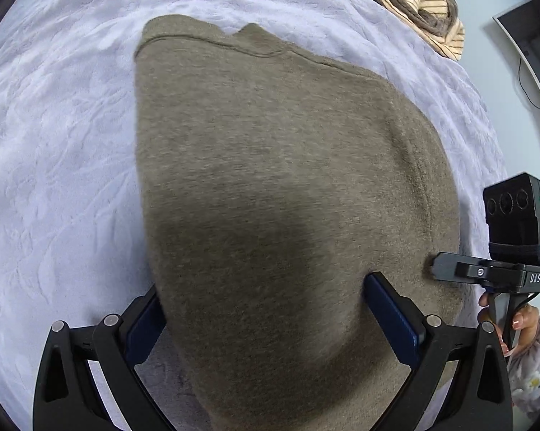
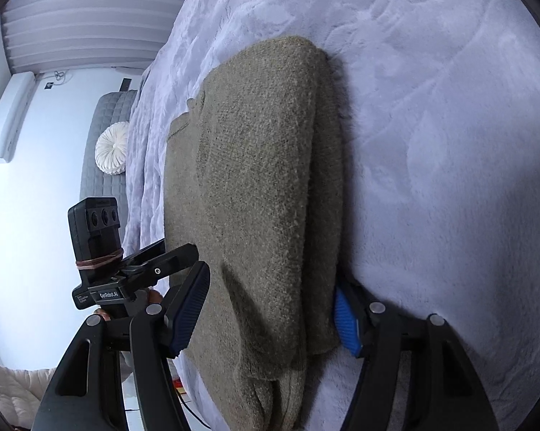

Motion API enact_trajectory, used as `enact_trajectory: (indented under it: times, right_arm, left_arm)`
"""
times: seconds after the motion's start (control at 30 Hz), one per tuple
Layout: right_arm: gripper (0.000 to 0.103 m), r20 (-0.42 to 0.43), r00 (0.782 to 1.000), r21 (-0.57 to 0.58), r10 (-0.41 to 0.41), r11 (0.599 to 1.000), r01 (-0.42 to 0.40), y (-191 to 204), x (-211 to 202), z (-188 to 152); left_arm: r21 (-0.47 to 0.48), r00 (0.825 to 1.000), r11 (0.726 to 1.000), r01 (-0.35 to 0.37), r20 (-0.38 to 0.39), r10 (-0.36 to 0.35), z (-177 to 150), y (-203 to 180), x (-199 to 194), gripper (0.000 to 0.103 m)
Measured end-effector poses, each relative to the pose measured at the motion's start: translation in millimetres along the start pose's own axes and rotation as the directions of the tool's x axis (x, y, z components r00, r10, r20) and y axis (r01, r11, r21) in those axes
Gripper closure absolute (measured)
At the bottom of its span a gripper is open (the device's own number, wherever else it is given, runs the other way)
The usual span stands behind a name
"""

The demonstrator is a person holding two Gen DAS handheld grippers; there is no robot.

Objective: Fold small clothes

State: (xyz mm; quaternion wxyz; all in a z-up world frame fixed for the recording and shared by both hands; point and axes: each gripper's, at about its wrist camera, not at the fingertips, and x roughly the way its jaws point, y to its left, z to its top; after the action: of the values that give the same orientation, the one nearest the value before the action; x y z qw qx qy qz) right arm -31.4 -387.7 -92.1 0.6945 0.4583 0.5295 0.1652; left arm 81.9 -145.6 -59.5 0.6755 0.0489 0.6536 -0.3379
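Note:
An olive-brown knitted garment [image 1: 277, 186] lies folded on a pale lavender blanket [image 1: 54, 165]. In the right wrist view the garment [image 2: 262, 194] shows as a thick stack of layers. My left gripper [image 1: 262, 316] is open, its blue-padded fingers [image 1: 392, 316] astride the near edge of the garment. My right gripper [image 2: 270, 309] is open too, one finger on top of the garment and the other finger [image 2: 347, 318] against its side at the blanket. The right gripper also shows in the left wrist view [image 1: 446, 267], touching the garment's right edge.
A striped tan and brown garment [image 1: 420, 3] lies bunched at the far edge of the blanket. In the right wrist view, a grey quilted headboard [image 2: 105, 151] with a round white cushion [image 2: 112, 152] stands at the left, and the left gripper's body [image 2: 126, 265] is close by.

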Motion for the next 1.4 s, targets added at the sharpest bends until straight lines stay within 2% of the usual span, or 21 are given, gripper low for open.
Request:
enact_trajectory:
  times: [0.07,0.13,0.2,0.3,0.4,0.57,0.77,1.13,1.4]
  right_arm:
    - [0.037,0.009,1.0,0.002,-0.005,1.0,0.005,5,8,0]
    - [0.062,0.002,1.0,0.011,-0.024,1.0,0.024,9,15,-1]
    - [0.069,0.016,1.0,0.033,0.007,0.999,-0.008,11,13,-3]
    - [0.071,0.031,0.998,0.048,0.06,0.997,-0.062,20,7,-7]
    - [0.071,0.036,0.995,0.048,0.094,0.994,-0.096,35,5,-9]
    - [0.071,0.043,0.992,0.041,0.12,0.992,-0.122,63,1,-16]
    - [0.071,0.036,0.99,0.034,0.133,0.99,-0.134,95,2,-34]
    - [0.071,-0.012,0.99,-0.036,0.137,0.99,-0.138,159,16,-81]
    - [0.071,-0.104,0.985,-0.027,0.137,0.99,-0.141,171,70,-122]
  left_arm:
    - [0.018,0.999,0.999,-0.034,0.024,0.034,-2,-7,-3,0.003]
    - [0.036,0.997,0.997,-0.061,0.051,0.059,-5,-13,-9,0.013]
    - [0.056,0.995,0.996,-0.074,0.076,0.069,-9,-17,-16,0.027]
    - [0.082,0.992,0.992,-0.094,0.091,0.086,-10,-22,-26,0.04]
    - [0.094,0.991,0.99,-0.104,0.089,0.096,-10,-27,-38,0.048]
    - [0.11,0.993,0.991,-0.082,0.094,0.072,-18,-31,-63,0.049]
    - [0.116,0.99,0.988,-0.099,0.107,0.087,-35,-34,-96,0.049]
    - [0.079,0.984,0.989,-0.125,0.137,0.113,-106,-10,-164,0.049]
    - [0.01,0.986,0.988,-0.154,0.071,0.153,-166,26,-160,0.049]
